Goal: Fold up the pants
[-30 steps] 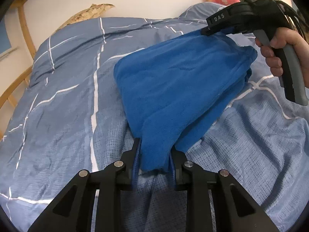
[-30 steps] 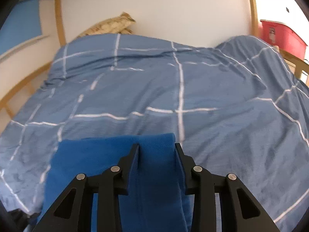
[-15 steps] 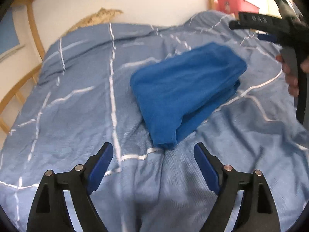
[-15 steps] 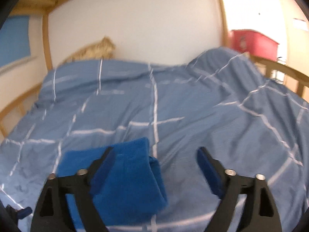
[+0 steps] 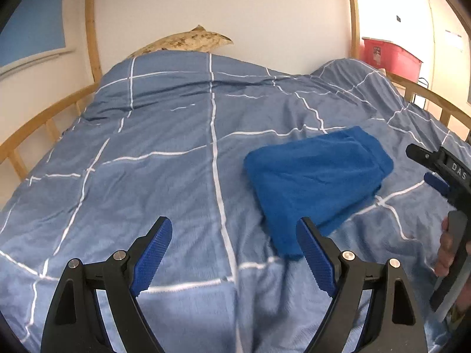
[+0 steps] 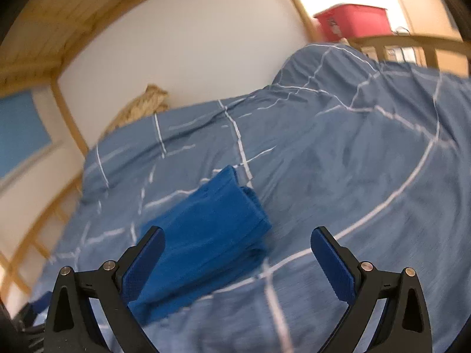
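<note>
We find the pants (image 5: 316,176) folded at right of centre on the bed (image 5: 164,135), both hand-held grippers, left (image 5: 234,253) and right (image 6: 238,260), just opened and empty; only checking remains.

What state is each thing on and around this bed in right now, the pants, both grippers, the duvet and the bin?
blue pants: folded, lying flat on the duvet, held by nothing.
left gripper: open, empty, jaws just opened.
right gripper: open, empty, jaws just opened.
duvet: spread over the bed, lightly wrinkled.
red bin: lid on.
</note>
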The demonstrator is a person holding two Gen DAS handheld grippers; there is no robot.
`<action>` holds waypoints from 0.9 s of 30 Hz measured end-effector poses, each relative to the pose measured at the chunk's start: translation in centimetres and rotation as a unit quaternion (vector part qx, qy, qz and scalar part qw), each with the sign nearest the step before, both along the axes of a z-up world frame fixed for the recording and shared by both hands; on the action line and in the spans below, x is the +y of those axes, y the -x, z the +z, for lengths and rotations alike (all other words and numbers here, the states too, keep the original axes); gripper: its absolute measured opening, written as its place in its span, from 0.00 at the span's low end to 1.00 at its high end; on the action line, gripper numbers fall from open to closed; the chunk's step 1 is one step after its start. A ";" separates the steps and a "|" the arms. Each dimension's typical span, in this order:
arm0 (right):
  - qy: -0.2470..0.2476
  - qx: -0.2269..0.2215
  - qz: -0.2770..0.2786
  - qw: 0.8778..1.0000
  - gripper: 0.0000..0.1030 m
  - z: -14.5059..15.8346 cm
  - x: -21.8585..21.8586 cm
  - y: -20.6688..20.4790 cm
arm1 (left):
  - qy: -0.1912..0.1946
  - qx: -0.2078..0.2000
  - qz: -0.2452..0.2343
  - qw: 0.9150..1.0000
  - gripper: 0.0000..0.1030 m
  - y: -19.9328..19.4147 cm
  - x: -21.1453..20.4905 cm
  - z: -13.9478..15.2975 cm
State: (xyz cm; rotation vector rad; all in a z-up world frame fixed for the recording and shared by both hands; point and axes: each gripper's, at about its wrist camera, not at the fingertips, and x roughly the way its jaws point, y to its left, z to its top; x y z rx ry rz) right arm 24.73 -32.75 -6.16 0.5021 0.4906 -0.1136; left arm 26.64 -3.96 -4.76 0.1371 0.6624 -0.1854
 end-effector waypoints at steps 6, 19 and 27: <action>-0.051 -0.011 0.000 0.999 0.97 -3.0 0.3 -2.0 | 0.016 0.007 -0.013 1.000 0.83 -3.3 0.0 -1.2; -0.106 -0.007 0.004 0.994 0.97 -8.0 0.7 -5.7 | 0.089 0.066 -0.016 0.994 0.83 -12.8 -1.1 -5.5; -0.085 0.010 0.020 0.996 0.95 -8.6 1.8 -7.5 | 0.150 0.119 -0.029 0.981 0.82 -17.0 -1.7 -8.3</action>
